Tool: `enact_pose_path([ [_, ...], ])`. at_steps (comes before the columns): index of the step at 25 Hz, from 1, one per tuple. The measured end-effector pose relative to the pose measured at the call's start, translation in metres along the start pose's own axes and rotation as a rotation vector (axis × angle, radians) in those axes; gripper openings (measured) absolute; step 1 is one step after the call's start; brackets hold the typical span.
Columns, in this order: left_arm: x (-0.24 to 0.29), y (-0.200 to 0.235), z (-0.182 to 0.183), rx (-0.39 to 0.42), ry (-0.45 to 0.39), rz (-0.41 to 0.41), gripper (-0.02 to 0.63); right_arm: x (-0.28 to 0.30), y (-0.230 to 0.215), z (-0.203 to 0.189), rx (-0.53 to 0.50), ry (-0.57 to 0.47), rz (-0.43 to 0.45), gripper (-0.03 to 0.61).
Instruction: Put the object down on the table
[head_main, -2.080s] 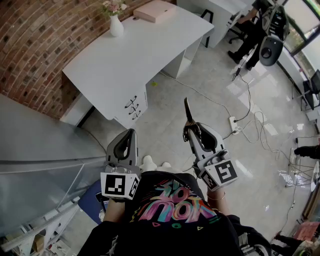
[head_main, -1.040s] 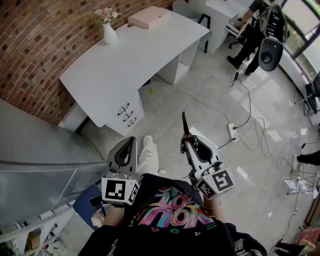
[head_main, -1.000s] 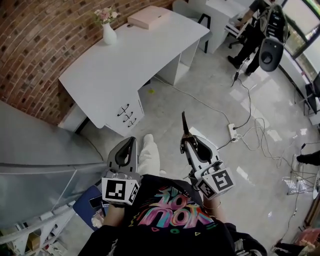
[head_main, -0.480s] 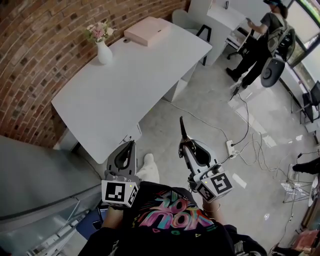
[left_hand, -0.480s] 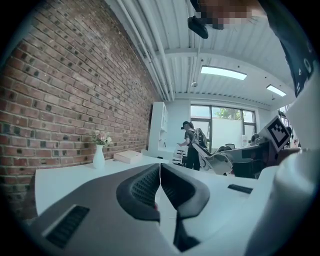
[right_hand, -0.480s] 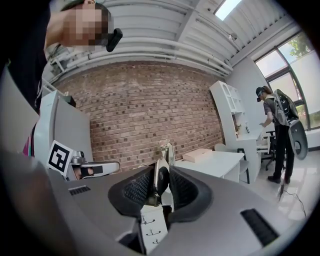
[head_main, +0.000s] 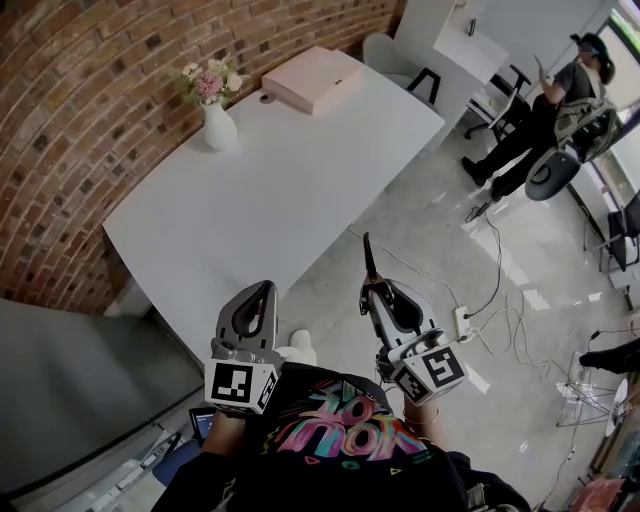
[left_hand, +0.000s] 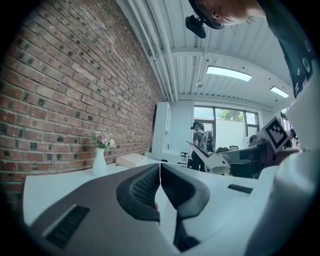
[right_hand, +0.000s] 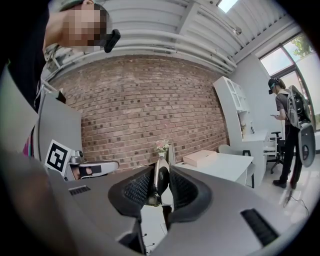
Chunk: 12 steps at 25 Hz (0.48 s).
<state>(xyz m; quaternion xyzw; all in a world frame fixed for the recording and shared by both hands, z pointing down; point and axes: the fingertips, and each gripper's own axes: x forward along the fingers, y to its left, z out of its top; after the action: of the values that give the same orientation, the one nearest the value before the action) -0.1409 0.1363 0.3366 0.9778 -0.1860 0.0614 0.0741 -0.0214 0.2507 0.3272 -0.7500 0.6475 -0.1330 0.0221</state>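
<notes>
The left gripper (head_main: 263, 290) was clenched empty near the white tabletop's (head_main: 280, 180) edge. The right gripper (head_main: 373, 292) grasped a slim dark metal utensil (head_main: 368, 258) above the floor, its long axis in line with the jaws, tip pointing forward.

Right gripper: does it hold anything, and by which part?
Yes: the right gripper is shut on a thin dark object, gripped at its lower end; the rest sticks out beyond the jaws. What it is cannot be told.
</notes>
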Motion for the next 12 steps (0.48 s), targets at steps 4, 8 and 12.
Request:
enact_pose_path([
  [4,0.011,0.019,0.001,0.013,-0.002,0.003,0.025,0.023,-0.002,-0.001,0.005,-0.002,0.005,0.109],
  [8,0.019,0.024,0.001,0.01,0.009,0.009,0.025,0.033,-0.009,-0.004,0.027,0.005,0.006,0.109],
  [12,0.031,0.029,-0.005,0.011,0.021,0.033,0.025,0.051,-0.021,-0.008,0.035,0.021,0.03,0.109],
])
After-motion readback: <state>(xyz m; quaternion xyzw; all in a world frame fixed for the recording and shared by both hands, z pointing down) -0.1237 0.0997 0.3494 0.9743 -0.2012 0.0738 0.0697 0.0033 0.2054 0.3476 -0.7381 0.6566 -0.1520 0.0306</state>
